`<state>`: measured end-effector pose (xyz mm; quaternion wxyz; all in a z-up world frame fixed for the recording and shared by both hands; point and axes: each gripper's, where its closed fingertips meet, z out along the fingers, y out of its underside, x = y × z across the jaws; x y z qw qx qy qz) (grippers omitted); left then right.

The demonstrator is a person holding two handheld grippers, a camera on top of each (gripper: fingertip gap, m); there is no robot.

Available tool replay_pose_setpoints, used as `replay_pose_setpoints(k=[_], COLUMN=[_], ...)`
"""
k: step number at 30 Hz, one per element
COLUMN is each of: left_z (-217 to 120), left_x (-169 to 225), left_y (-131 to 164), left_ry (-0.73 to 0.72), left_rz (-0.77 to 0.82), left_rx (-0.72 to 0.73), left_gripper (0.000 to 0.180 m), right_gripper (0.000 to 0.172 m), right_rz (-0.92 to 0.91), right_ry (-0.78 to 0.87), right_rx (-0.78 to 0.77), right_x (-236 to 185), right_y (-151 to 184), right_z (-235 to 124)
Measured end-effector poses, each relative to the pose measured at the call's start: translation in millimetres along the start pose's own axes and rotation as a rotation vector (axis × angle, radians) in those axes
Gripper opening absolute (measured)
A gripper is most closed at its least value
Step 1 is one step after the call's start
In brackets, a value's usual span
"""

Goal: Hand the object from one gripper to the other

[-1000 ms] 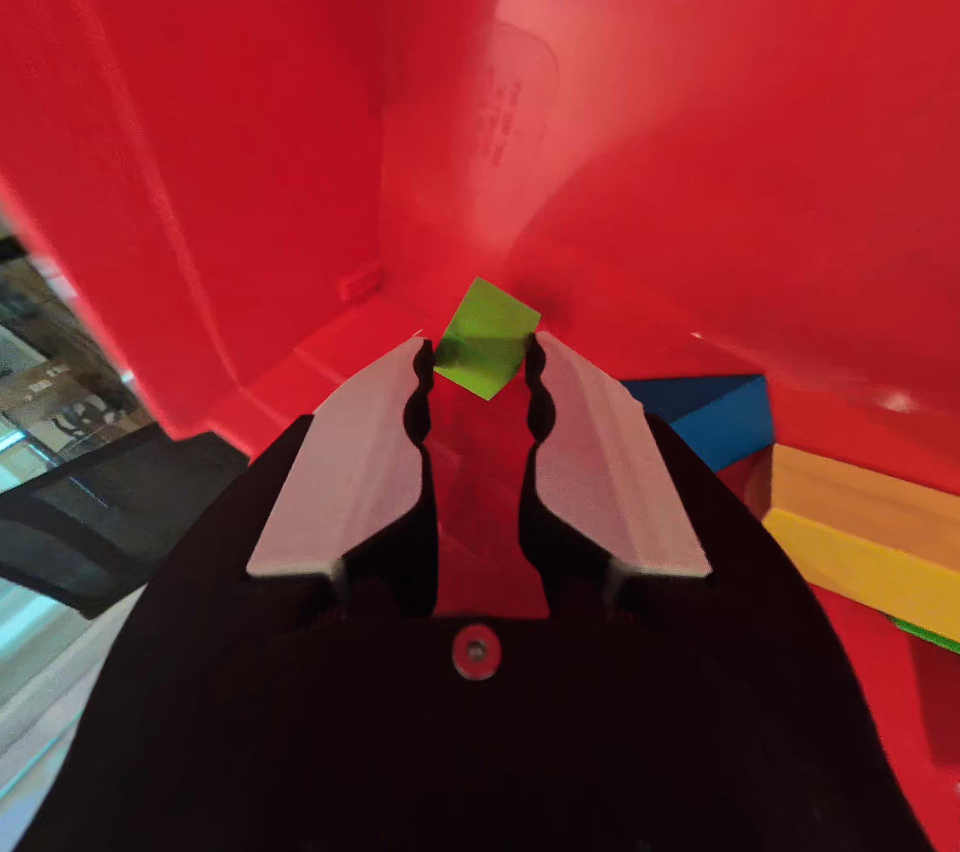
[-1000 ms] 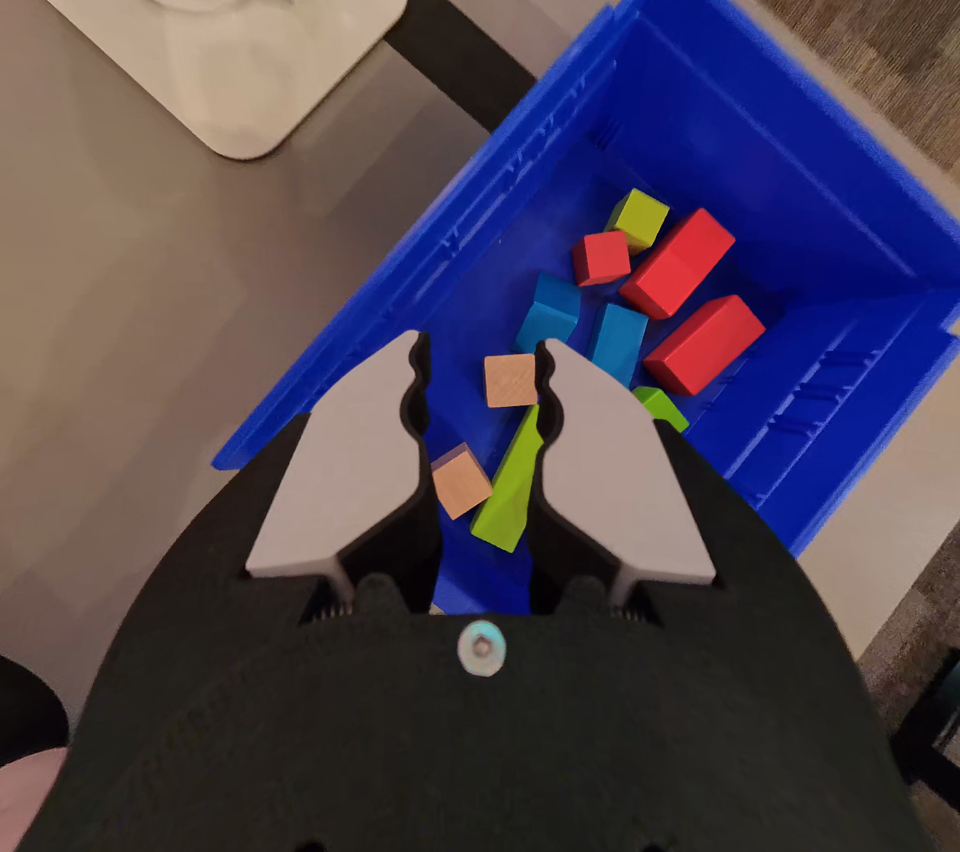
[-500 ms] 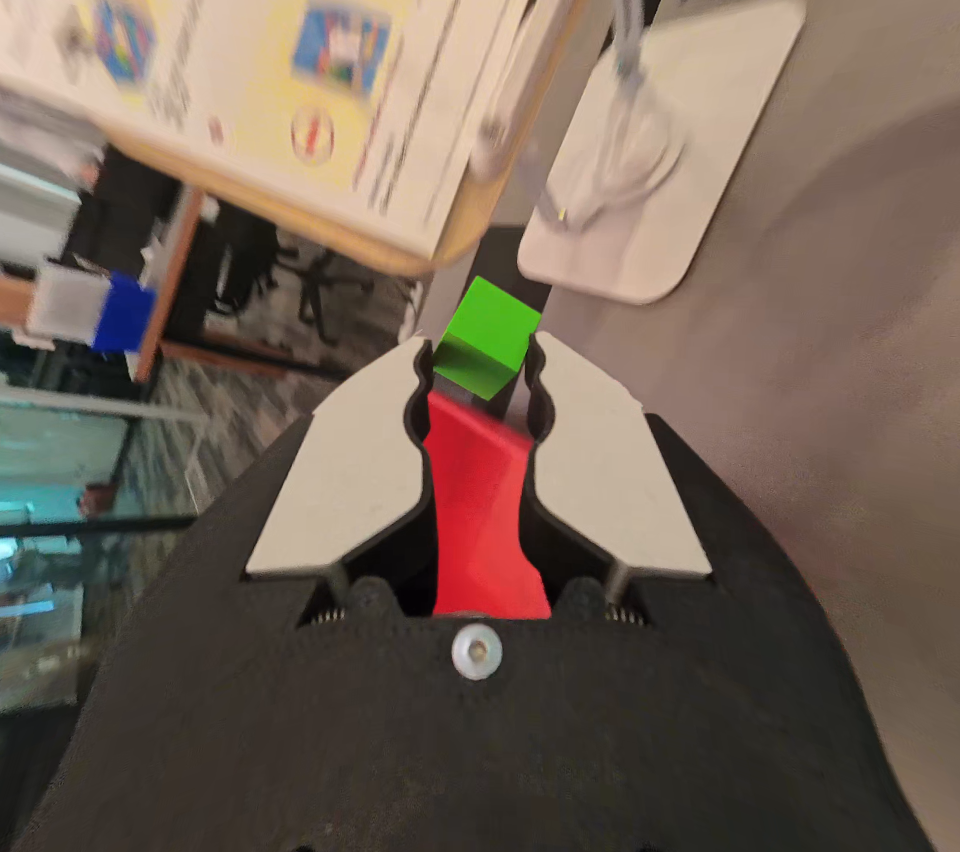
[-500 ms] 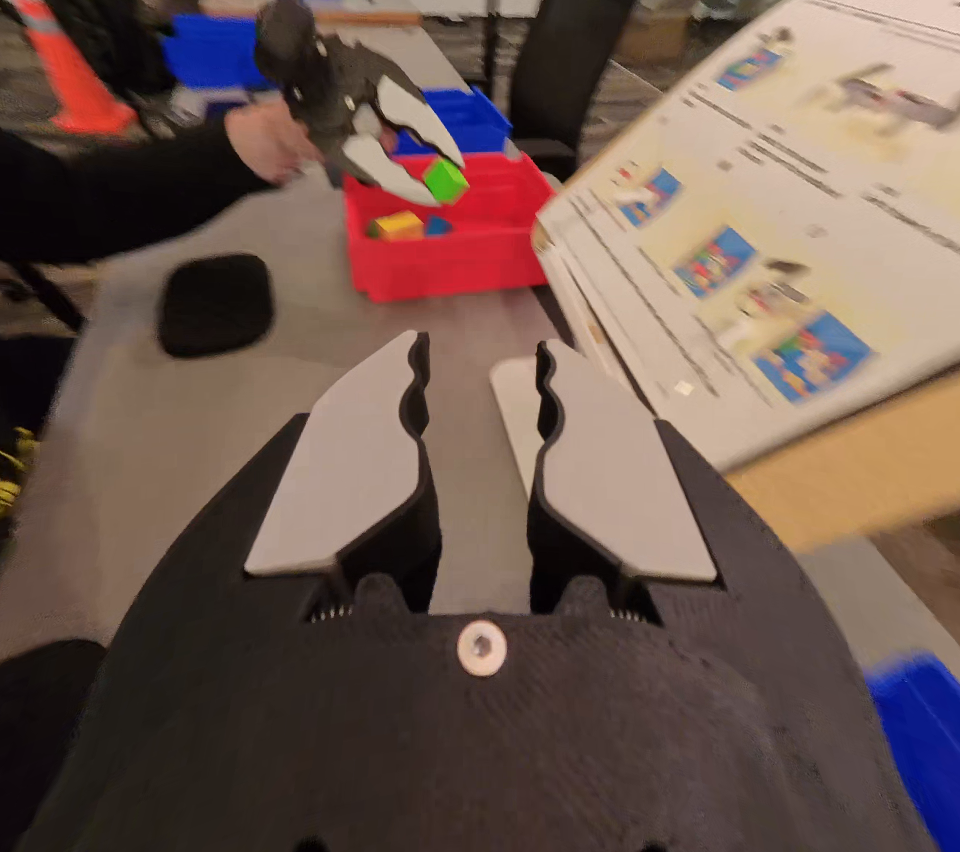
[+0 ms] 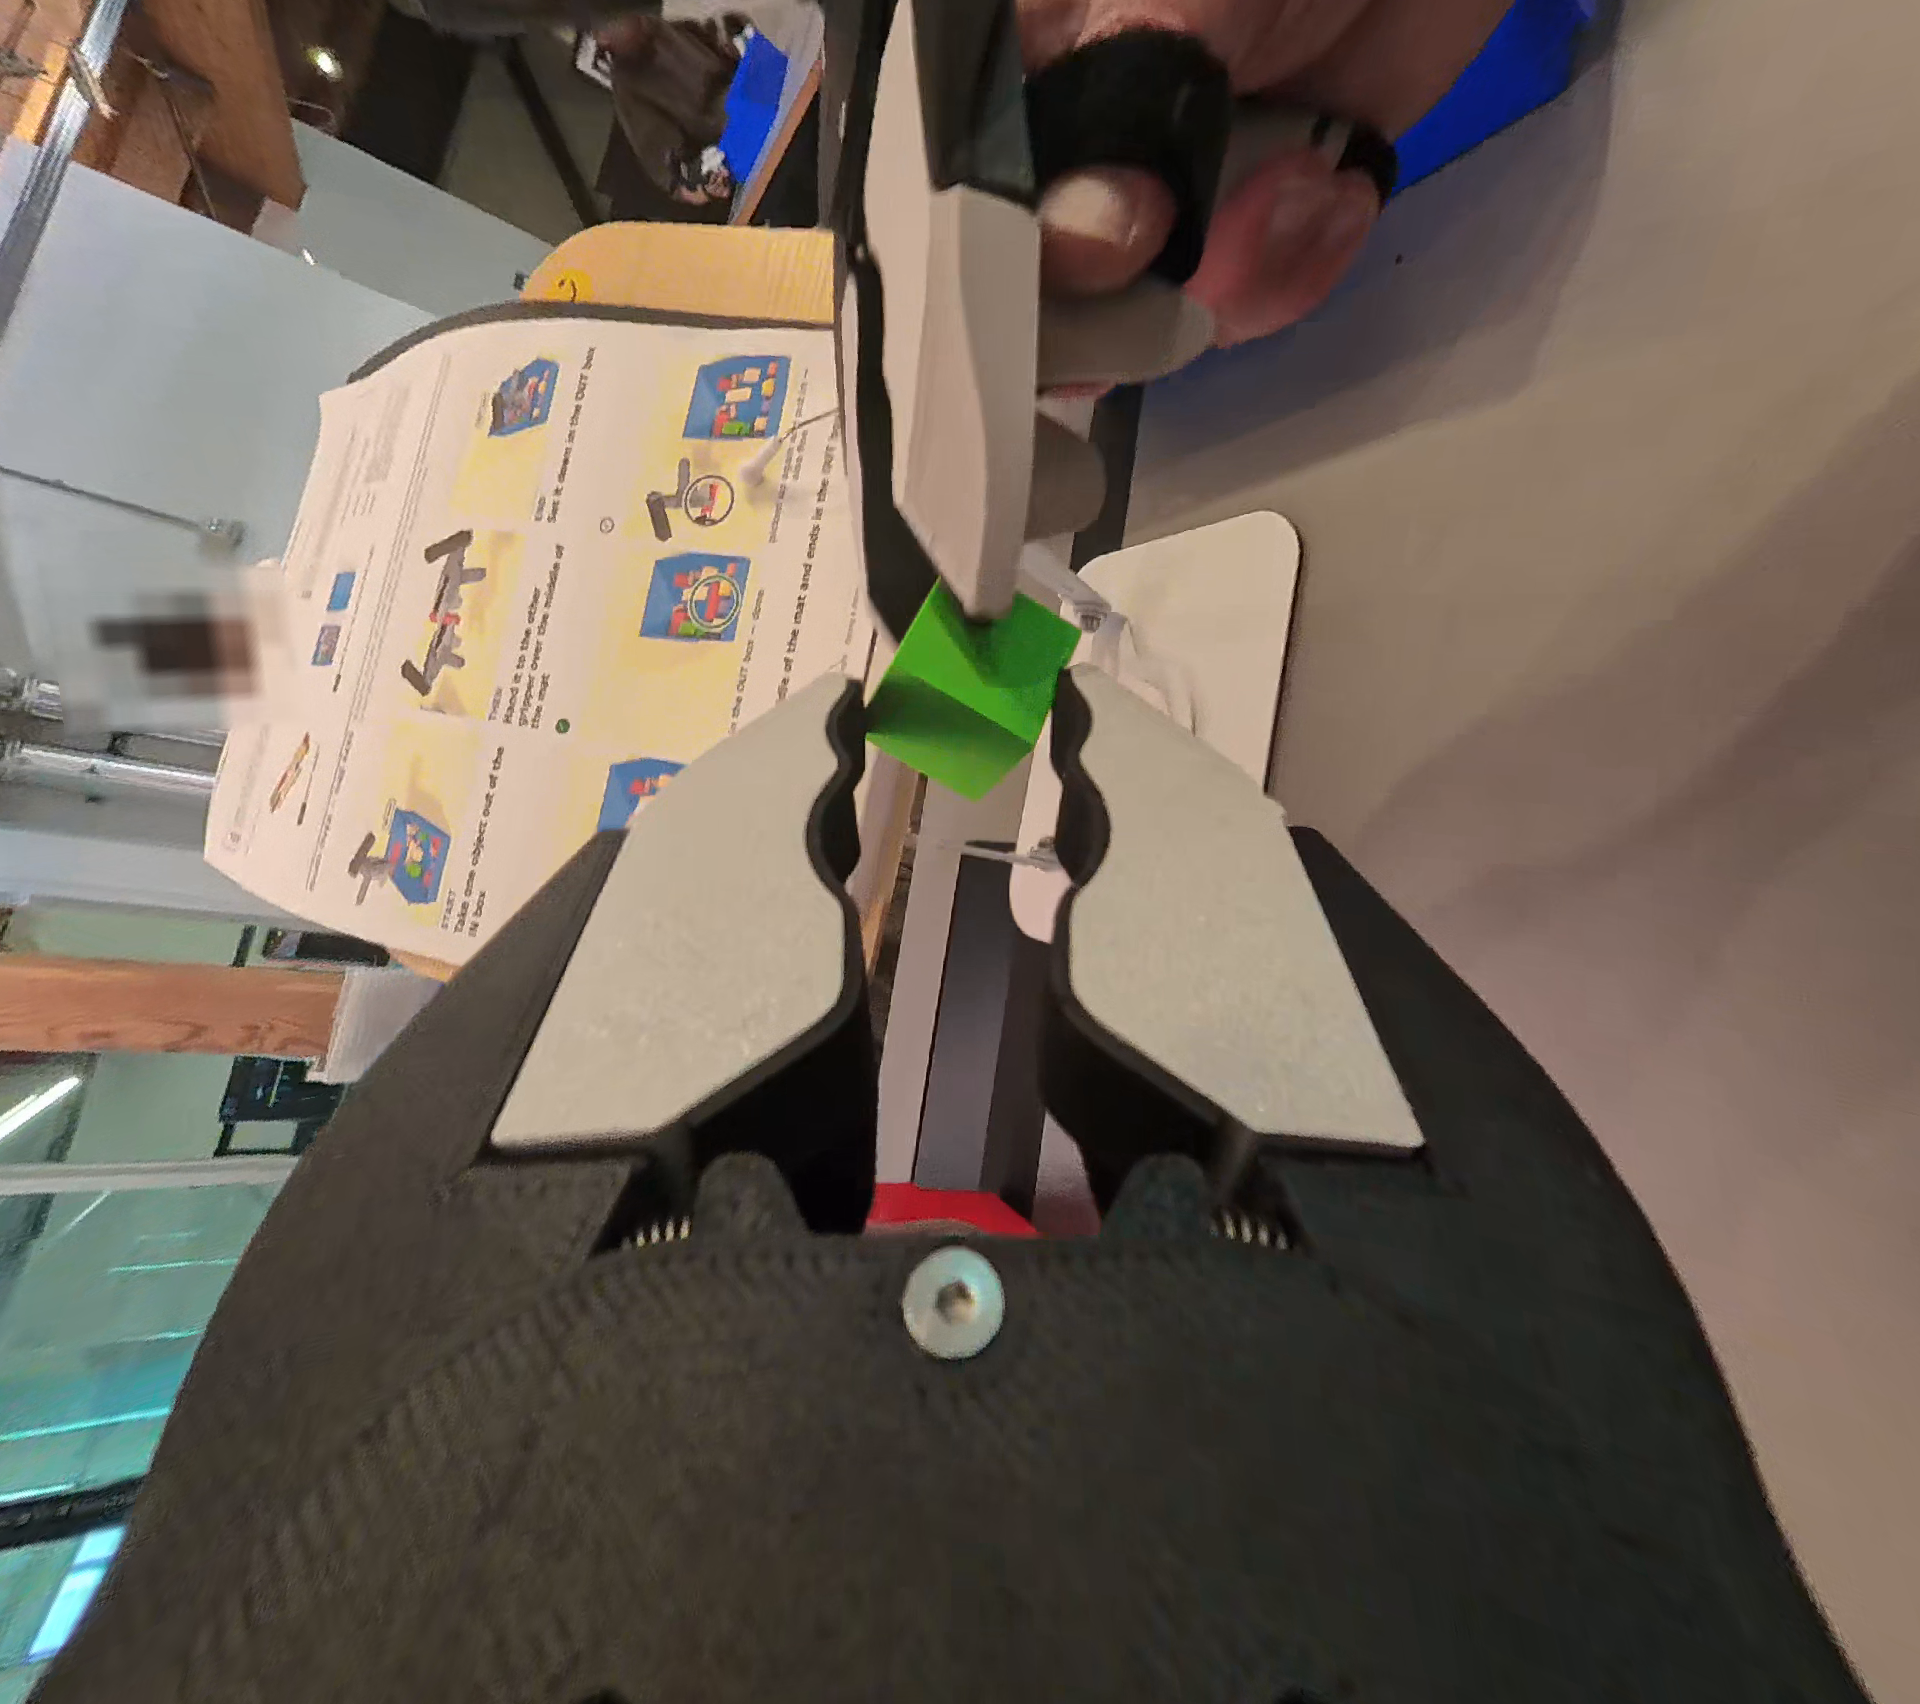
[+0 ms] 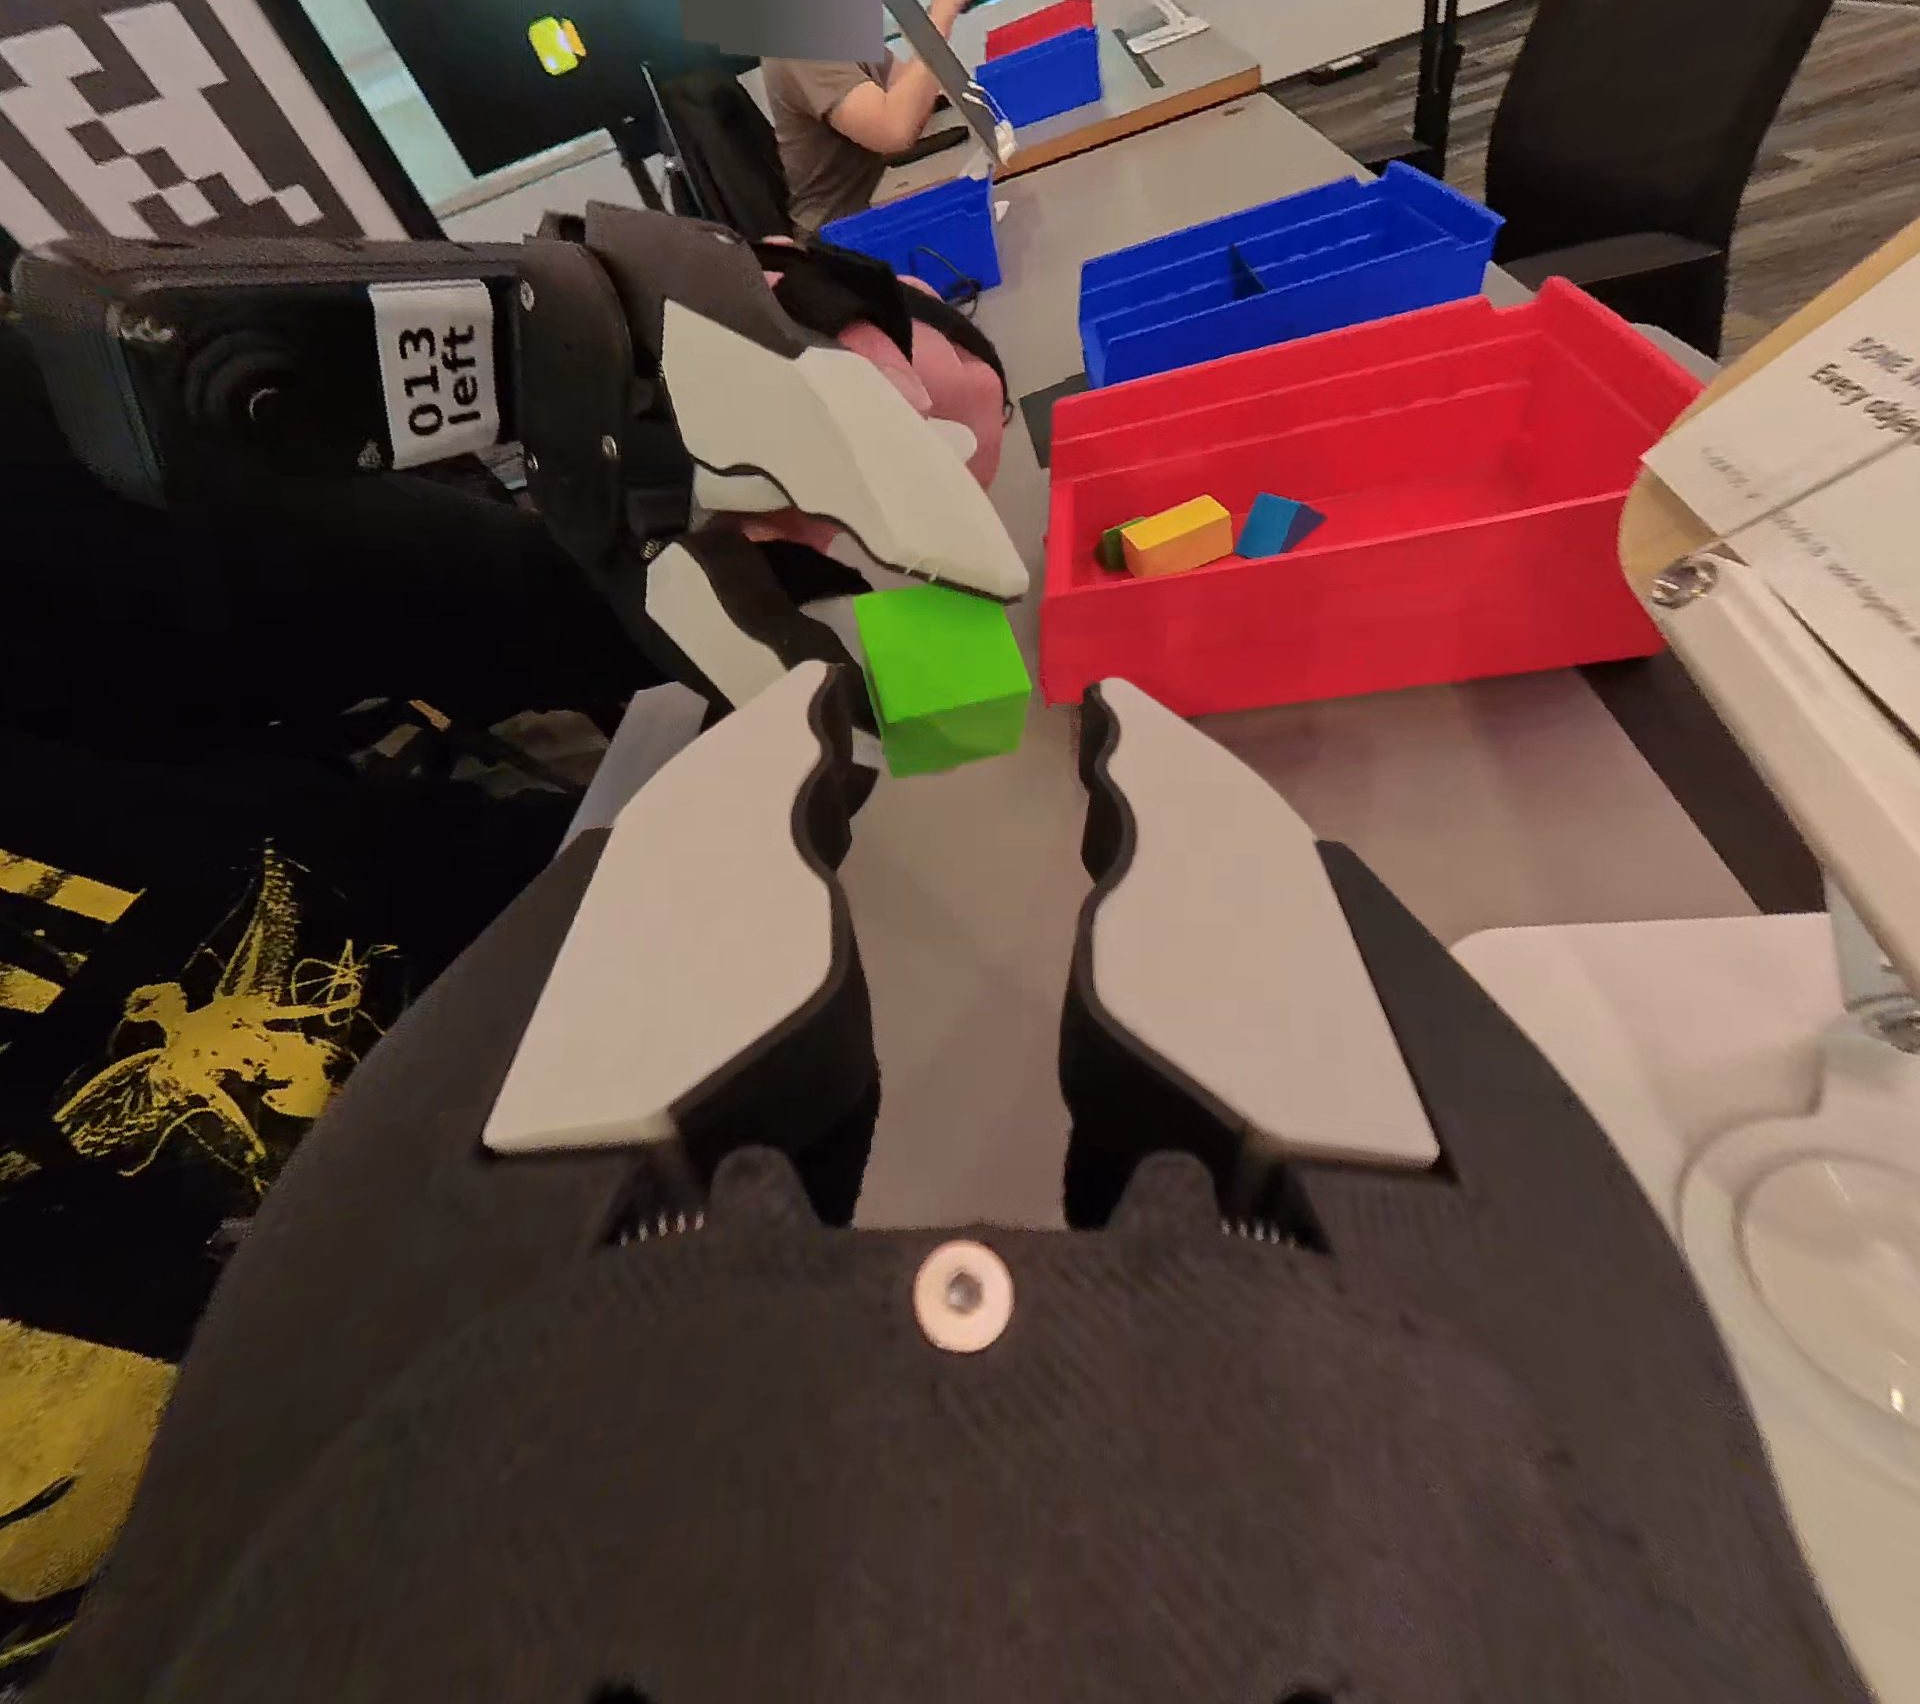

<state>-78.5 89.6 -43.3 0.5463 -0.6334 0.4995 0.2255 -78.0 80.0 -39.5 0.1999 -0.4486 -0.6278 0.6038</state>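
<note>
Gripping green cube [image 5: 971, 698] in left claw [image 5: 956, 719] | right claw [image 6: 961, 719] open around cube, right pad clear

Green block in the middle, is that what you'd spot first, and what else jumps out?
Yes: the bright green block is pinched at the left gripper's fingertips, in mid-air. The right gripper faces it, open, with a gap on one side. Behind sits a red bin holding a yellow block and a blue block.

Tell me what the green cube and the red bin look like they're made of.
Green cube: probably painted wood, judging by its flat matte faces, crisp edges and even colour. Red bin: likely moulded plastic, since its walls are smooth with stepped ridges and a slight sheen.
</note>
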Motion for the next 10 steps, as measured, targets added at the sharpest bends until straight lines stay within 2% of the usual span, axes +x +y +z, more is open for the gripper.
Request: replay_pose_setpoints(k=[3, 10], left_z=[3, 1], left_x=[3, -2], left_y=[-1, -11], left_ry=[-0.002, -0.021], left_rz=[-0.002, -0.036], left_rx=[-0.004, 0.048], left_gripper=[0.034, 0.034], right_gripper=[0.027, 0.026], right_rz=[-0.011, -0.08], right_ry=[-0.011, 0.049], right_rx=[-0.019, -0.053], right_x=[-2, -8], right_y=[3, -5], right_z=[2, -16])
